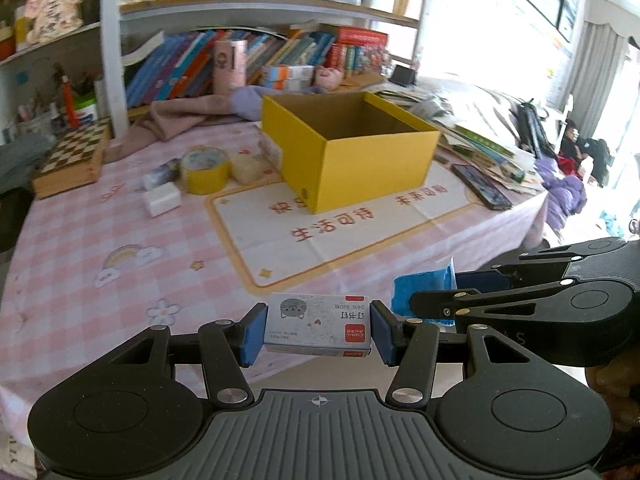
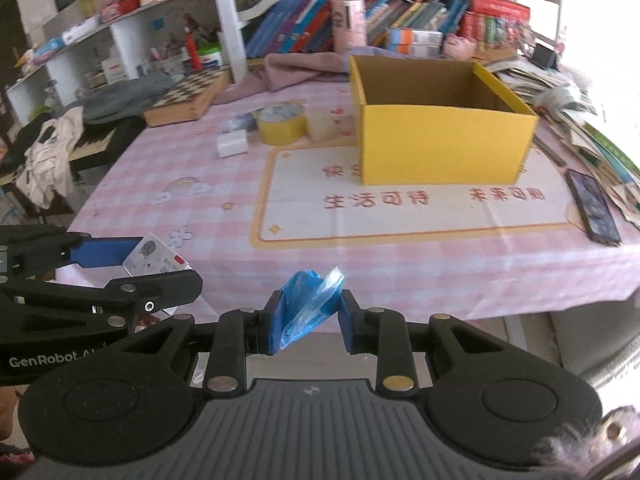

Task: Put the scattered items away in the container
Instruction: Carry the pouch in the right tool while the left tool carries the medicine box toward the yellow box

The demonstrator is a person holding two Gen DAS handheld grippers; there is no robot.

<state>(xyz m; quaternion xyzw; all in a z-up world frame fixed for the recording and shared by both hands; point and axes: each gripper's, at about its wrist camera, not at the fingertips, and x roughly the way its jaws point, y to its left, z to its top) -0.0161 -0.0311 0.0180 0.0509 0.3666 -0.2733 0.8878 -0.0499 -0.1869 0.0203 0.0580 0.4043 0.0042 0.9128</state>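
Both loaded, hanging near the front edge of the pink checked tablecloth [image 2: 400,276] — bare cloth and the cream printed mat [image 2: 420,216] between me and the open yellow cardboard box [image 2: 440,144].
Box interior looks empty from here. My left gripper [image 1: 318,332] pinches a small white staple box [image 1: 318,330] end to end; my right gripper [image 2: 312,320] pinches crumpled blue plastic film [image 2: 310,304]. Yellow tape roll [image 1: 206,172] and white block [image 1: 162,199] lie left of the box.

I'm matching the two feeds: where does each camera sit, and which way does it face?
Left wrist: behind the left hand-held gripper clamping a staple box, facing the yellow box; the right hand-held gripper shows right.
Right wrist: behind the right hand-held gripper pinching a blue bag, same heading; the left one shows left.
Shared: yellow box, tape roll, phone.
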